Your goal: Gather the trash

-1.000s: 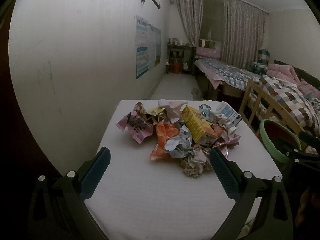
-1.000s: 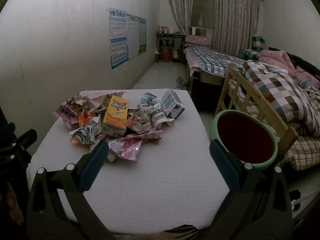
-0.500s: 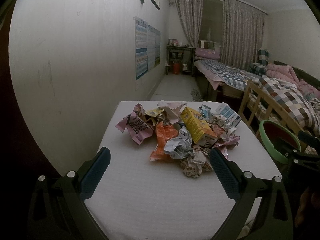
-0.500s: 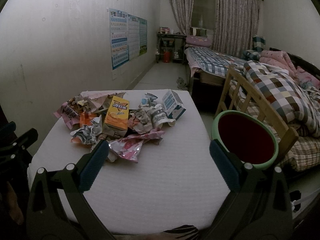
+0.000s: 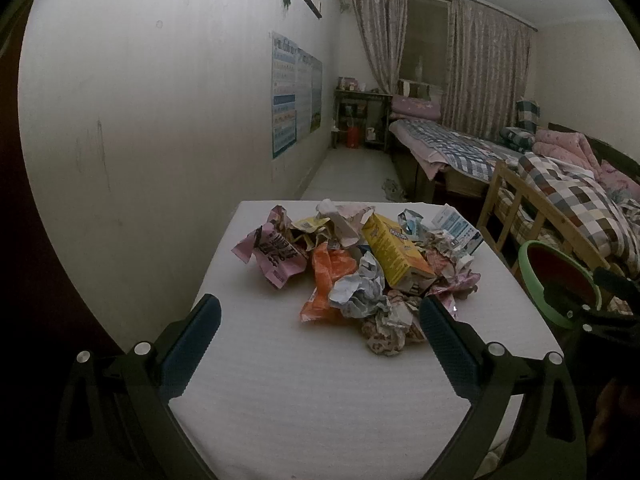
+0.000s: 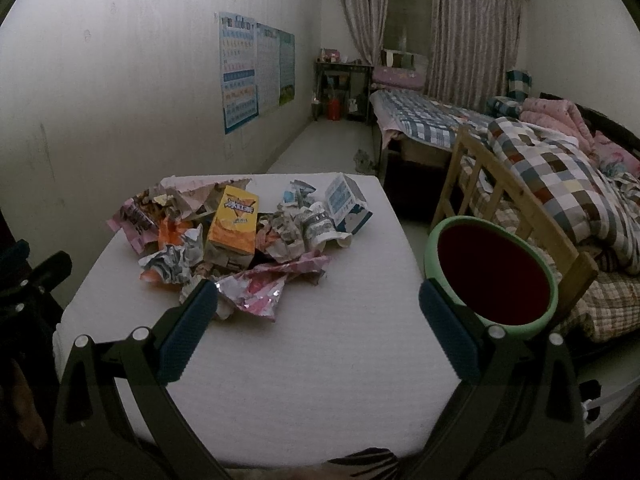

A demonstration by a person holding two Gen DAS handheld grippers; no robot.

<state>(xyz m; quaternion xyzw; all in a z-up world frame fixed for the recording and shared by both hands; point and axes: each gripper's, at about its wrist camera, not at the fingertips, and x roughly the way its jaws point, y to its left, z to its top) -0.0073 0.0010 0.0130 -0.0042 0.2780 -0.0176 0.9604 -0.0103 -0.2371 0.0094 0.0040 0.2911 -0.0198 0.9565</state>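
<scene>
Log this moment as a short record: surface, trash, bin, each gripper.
surface: white table
trash: heap of crumpled wrappers with a yellow carton and a blue-white carton, on the table's far half
bin: green-rimmed bin, red inside, past the table's right edge
left gripper: open, holding nothing, short of the heap
right gripper: open, holding nothing

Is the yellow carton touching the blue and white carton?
Apart. The right wrist view shows the yellow carton and the blue and white carton separated by crumpled wrappers, with no shared edge.
</scene>
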